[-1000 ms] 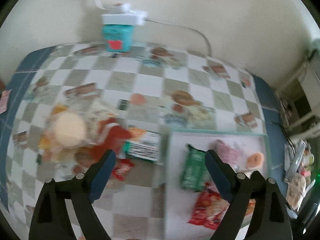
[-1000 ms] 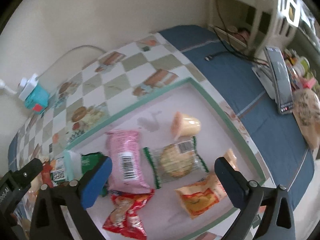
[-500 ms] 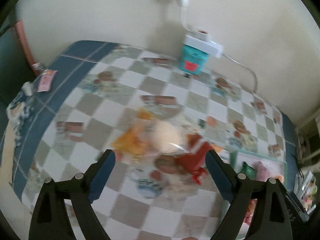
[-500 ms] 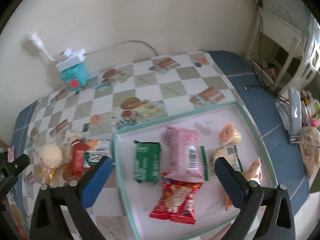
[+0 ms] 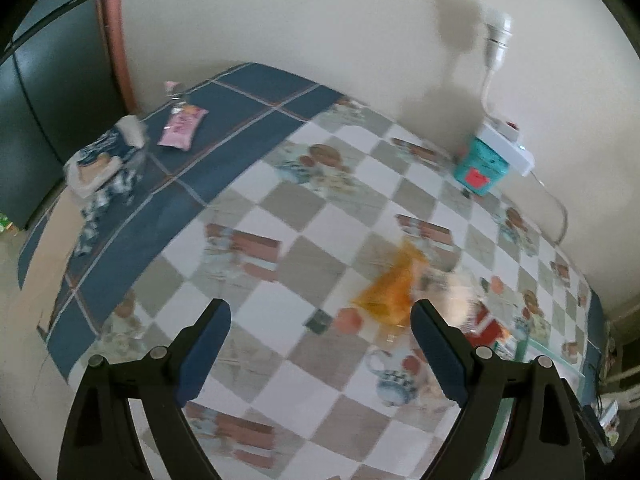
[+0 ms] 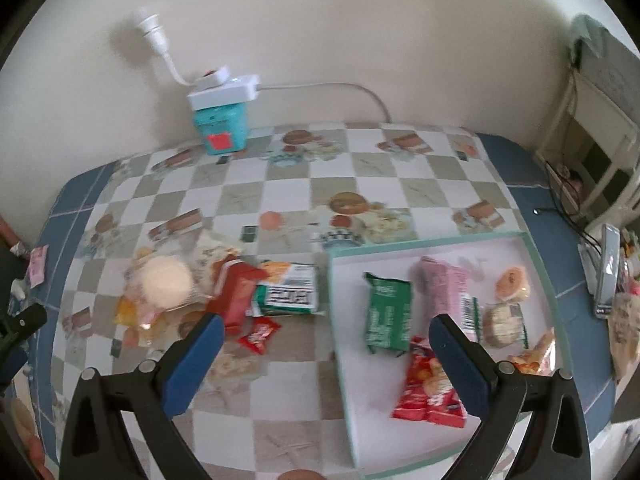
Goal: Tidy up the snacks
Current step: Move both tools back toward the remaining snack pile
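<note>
A white tray with a green rim (image 6: 536, 256) lies on the checkered table and holds several snacks: a green packet (image 6: 388, 316), a pink packet (image 6: 444, 292), a red bag (image 6: 428, 388) and a round cake (image 6: 512, 284). A loose pile lies left of it: a round bun in clear wrap (image 6: 166, 284), a red packet (image 6: 236, 292), a green-white packet (image 6: 290, 296) and a small red candy (image 6: 258, 334). My right gripper (image 6: 320, 340) is open and empty above the tray's left edge. My left gripper (image 5: 320, 328) is open and empty; an orange packet (image 5: 392, 288) lies blurred by its right finger.
A teal box with a white power strip on top (image 6: 220, 120) stands at the wall, its cable running right. A pink sachet (image 5: 182, 126) and crumpled wrappers (image 5: 100, 164) lie at the table's far left edge. A phone (image 6: 608, 272) lies right of the tray.
Both grippers have swung left. The left view has left the tray and now faces the table's left end. The right view now takes in the loose pile as well as the tray.
</note>
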`<action>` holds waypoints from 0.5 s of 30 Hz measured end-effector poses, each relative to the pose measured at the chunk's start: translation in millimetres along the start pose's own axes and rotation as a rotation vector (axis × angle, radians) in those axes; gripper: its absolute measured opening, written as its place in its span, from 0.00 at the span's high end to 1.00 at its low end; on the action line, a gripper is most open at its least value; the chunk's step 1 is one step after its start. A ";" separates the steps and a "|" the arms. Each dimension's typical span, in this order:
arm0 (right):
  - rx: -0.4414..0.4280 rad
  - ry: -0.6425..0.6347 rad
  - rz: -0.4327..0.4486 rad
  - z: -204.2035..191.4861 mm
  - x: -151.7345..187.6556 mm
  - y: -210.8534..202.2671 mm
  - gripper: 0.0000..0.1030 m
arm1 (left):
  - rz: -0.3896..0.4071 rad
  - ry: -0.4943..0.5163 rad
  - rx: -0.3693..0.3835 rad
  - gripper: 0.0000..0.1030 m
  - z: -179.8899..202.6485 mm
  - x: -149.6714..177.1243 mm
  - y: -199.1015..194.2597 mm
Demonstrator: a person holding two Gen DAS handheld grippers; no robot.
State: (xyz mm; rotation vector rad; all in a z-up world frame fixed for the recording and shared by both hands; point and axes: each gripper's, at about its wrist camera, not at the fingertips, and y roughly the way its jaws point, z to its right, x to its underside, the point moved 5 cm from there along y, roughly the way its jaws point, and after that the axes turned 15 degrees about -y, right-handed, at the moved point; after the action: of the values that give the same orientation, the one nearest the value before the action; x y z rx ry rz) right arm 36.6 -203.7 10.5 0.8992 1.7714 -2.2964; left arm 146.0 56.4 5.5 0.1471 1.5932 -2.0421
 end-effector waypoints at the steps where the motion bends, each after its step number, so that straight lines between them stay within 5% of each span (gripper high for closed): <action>1: -0.005 -0.006 0.001 -5.0 -0.7 -0.1 0.00 | 0.000 -0.009 -0.014 0.11 -7.2 -2.6 1.1; 15: -0.044 -0.055 -0.033 -41.4 -0.3 26.8 0.00 | -0.032 -0.091 -0.100 0.11 -53.2 -15.2 20.8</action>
State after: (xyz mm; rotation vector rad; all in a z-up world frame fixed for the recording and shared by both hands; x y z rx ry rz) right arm 64.2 -174.5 -18.2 0.7981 1.8196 -2.2691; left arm 156.1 107.7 -22.0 -0.0073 1.6462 -1.9594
